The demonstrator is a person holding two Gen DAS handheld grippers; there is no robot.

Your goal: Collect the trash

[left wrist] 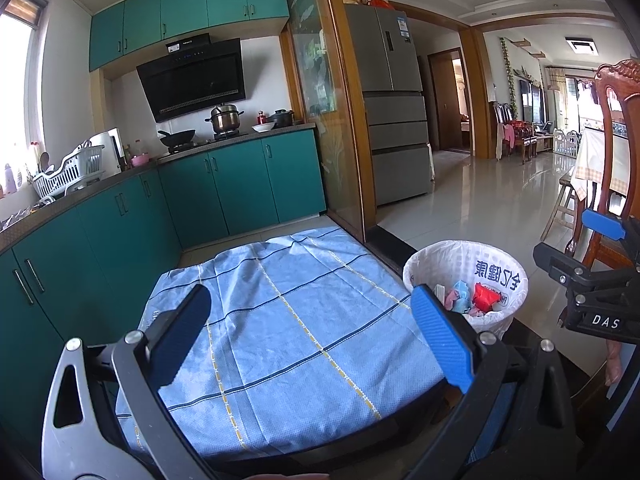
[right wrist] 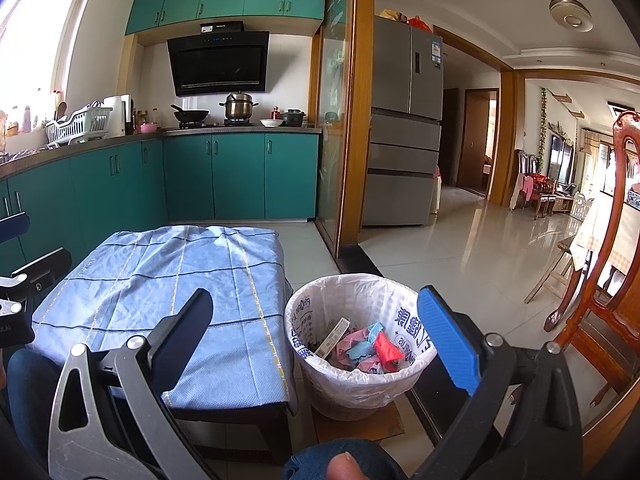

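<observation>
A white-lined waste bin [right wrist: 360, 384] [left wrist: 496, 276] stands on the floor right of a low table draped in a blue checked cloth [left wrist: 288, 320] [right wrist: 160, 292]. Pink, blue and red wrappers [right wrist: 368, 348] [left wrist: 476, 296] lie inside the bin. My left gripper [left wrist: 316, 320] hangs open over the cloth with nothing between its fingers. My right gripper [right wrist: 320, 332] is open too, spanning the table's right edge and the bin, and holds nothing. It also shows at the right edge of the left wrist view, as the right gripper [left wrist: 592, 276].
Teal kitchen cabinets [right wrist: 224, 176] run along the left and back. A glass sliding door in a wooden frame [right wrist: 344, 120] and a grey fridge [right wrist: 404, 120] stand behind the bin. A carved wooden chair [right wrist: 600, 300] is at the right. A person's knees in jeans [right wrist: 340, 460] are at the bottom.
</observation>
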